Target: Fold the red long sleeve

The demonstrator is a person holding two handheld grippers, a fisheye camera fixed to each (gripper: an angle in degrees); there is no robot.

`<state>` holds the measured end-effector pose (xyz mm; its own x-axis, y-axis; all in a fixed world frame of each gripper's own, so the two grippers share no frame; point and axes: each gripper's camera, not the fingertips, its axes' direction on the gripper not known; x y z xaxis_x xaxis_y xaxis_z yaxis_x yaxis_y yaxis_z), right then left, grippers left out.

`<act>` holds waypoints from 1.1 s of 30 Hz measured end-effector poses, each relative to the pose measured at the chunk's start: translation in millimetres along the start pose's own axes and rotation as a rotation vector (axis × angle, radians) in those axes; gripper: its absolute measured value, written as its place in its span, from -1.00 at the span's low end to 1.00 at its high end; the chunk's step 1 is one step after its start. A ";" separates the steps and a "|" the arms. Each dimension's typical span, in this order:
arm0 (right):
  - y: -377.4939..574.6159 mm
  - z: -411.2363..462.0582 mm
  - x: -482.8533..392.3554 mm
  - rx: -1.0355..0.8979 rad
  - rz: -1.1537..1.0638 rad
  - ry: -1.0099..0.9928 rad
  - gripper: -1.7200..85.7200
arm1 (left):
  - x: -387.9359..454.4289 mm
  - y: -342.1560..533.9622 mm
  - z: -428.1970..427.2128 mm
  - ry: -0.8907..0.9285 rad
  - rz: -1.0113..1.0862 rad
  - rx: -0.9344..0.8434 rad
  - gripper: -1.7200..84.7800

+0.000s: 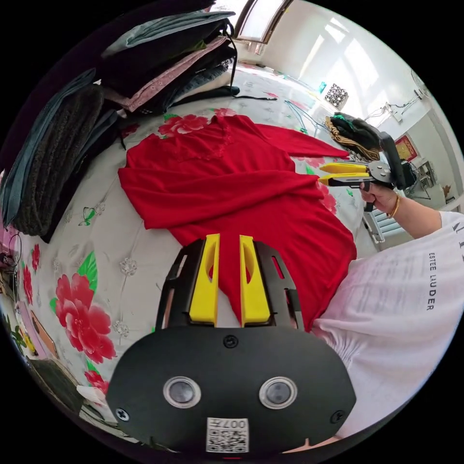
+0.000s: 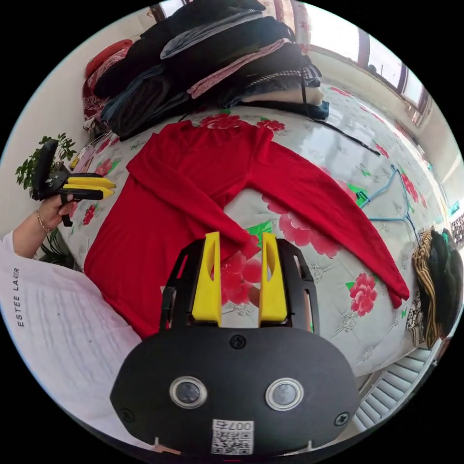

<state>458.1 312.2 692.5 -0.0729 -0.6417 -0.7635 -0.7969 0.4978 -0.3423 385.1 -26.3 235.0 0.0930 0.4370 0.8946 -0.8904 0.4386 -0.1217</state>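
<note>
The right gripper (image 2: 239,241) hangs with its jaws apart and nothing between them, the cuff of the folded-in sleeve (image 2: 239,235) lying just beyond its tips on the flowered bedspread (image 2: 338,145). The left gripper (image 1: 228,244) is likewise parted and empty, poised above the lower body of the red long sleeve (image 1: 241,193), which lies spread flat ahead of both tools. One sleeve is already laid across the chest; the other sleeve (image 2: 333,217) stretches away to the outer side of the right jaws, unfolded. I judge that arm comes next: pinch it near the cuff, catching only one layer, lift low, and lay it straight across the chest so no crease drags. Beyond the collar sits a stack of folded clothes (image 2: 217,63).
</note>
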 end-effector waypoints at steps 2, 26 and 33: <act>-13.2 27.0 -4.1 -0.090 -0.060 0.003 -0.86 | -9.1 -16.3 24.0 -0.015 -0.045 -0.088 -0.79; 50.2 54.9 -22.6 -0.067 -0.102 -0.069 -0.85 | -43.4 -4.2 -6.0 0.021 -0.190 -0.019 -0.83; 71.7 52.9 157.4 0.222 0.706 0.098 -0.78 | -48.7 41.5 -27.3 0.075 -0.309 0.008 -0.83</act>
<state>421.3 277.7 518.8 -0.5836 -0.1699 -0.7941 -0.4017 0.9102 0.1004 355.8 -8.0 174.7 0.3920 0.3409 0.8545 -0.8185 0.5533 0.1547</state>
